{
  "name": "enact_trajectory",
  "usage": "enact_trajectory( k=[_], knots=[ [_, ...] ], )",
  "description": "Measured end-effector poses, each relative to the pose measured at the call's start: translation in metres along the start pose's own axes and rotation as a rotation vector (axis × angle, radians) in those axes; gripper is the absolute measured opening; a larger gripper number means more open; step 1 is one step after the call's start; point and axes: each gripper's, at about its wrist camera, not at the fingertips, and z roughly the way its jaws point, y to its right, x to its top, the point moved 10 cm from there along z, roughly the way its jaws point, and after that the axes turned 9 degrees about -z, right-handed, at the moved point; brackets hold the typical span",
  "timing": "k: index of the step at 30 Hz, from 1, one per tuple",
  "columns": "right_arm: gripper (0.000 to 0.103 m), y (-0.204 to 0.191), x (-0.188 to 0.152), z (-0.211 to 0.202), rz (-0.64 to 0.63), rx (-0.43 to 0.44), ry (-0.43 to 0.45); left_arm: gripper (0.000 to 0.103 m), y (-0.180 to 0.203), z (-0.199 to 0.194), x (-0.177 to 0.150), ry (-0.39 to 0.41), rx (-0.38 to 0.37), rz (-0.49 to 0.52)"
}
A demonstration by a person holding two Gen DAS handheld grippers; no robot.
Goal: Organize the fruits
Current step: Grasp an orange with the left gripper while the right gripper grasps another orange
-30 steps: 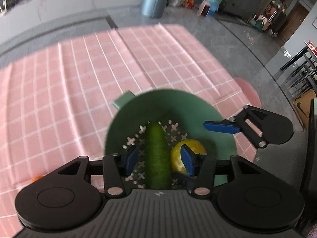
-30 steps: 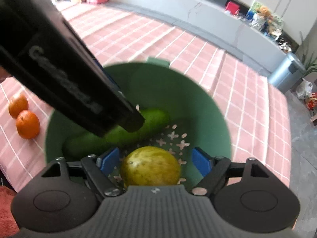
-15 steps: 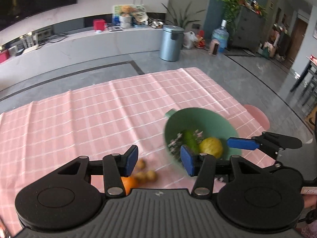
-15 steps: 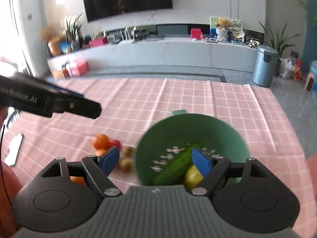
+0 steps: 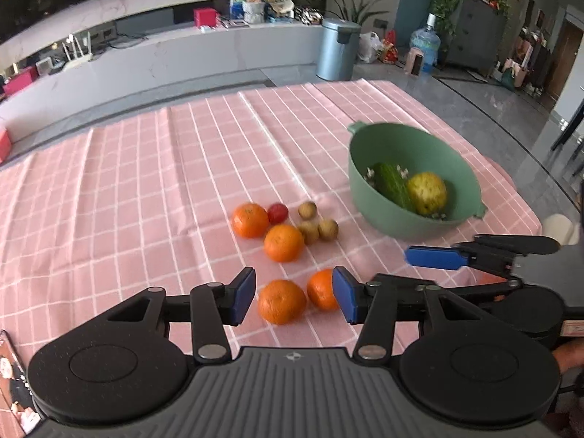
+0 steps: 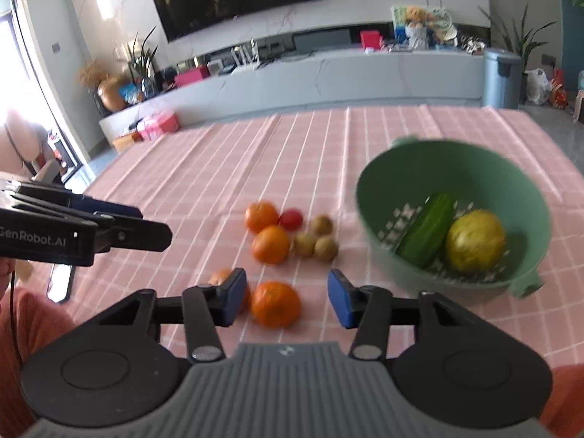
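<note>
Two things already sit in the round green plastic colander bowl (image 5: 414, 179): a dark green cucumber (image 5: 392, 184) and a yellow-green round fruit (image 5: 427, 193) touching it. The rest lies loose on the pink checked cloth covering the surface (image 5: 146, 189), left of the bowl.

Largest risk: the bowl. It stands near the right edge of the surface. If I drop fruit in hard or knock its rim, it could slide or tip there, I judge.

Next: the four round oranges. Two of them (image 5: 281, 302) (image 5: 321, 289) lie close together just ahead of my left gripper (image 5: 292, 295). Its jaws stand apart with nothing clamped between them. Closing on one orange could nudge its neighbour and send it rolling; round fruit on smooth cloth will not stay put.

My right gripper (image 6: 283, 299) is above the same pair, jaws closing, nothing between the pads. Both hands heading for the same fruit could collide; the left one's arm (image 6: 84, 233) already crosses the right wrist view.

Further back, two more oranges (image 5: 250, 220) (image 5: 283, 242) touch each other, with a small red tomato-like fruit (image 5: 278, 212) tucked against them.

Smallest: three brown round longan-like fruits (image 5: 317, 224) in a tight cluster. They may slip out of half-spread jaws or scatter when one is pinched. The red one may bruise if squeezed hard.
</note>
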Motion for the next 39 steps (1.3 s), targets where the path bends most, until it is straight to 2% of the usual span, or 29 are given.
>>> enact_trajectory(
  k=[11,18,26,34,36,39],
  knots=[
    [0.046,-0.009,-0.015,0.048,-0.113,0.008,-0.084,0.058,-0.010,0.049,-0.027,-0.134,0.003,0.018],
    [0.046,-0.006,-0.024,0.070,-0.134,0.006,-0.120,0.058,-0.021,0.075,-0.038,-0.199,0.004,-0.009],
    [0.046,-0.010,-0.025,0.082,-0.141,0.037,-0.126,0.058,-0.025,0.092,-0.040,-0.218,-0.016,-0.048],
    [0.046,-0.010,-0.025,0.087,-0.130,0.051,-0.127,0.058,-0.030,0.097,-0.036,-0.190,-0.037,-0.100],
    [0.044,-0.010,-0.025,0.087,-0.132,0.054,-0.125,0.052,-0.029,0.096,-0.035,-0.191,-0.053,-0.113],
    [0.043,-0.010,-0.025,0.087,-0.139,0.052,-0.124,0.051,-0.029,0.096,-0.035,-0.189,-0.055,-0.120]
  ],
)
